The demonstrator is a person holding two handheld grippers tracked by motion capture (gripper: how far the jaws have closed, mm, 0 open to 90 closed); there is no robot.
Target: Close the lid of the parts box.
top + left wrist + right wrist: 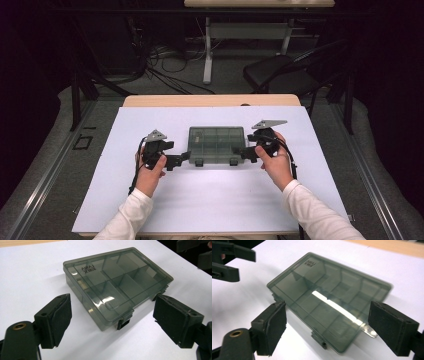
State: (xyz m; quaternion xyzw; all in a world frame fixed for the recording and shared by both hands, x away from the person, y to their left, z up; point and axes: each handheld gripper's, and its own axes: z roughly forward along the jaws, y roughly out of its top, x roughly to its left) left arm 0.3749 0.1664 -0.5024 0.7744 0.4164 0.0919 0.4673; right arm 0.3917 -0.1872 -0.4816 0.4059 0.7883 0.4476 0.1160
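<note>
A smoky grey clear plastic compartment box [216, 145] lies flat with its lid closed on the white table cover, its two latches [199, 162] facing the person. My left gripper [183, 158] sits at the box's front left corner, jaws wide open. From the left gripper view the box [117, 285] lies just ahead of the pads [61, 320], with a latch [124, 321] between them. My right gripper [242, 152] is at the box's right end, open. In the right gripper view the box [329, 300] spans the gap between the open pads [275, 326], untouched.
The white cover [215, 200] spreads over a wooden table [210, 100]. A dark folding chair [287, 72] and a second table's legs [207, 50] stand beyond the far edge. Cables lie on the floor behind.
</note>
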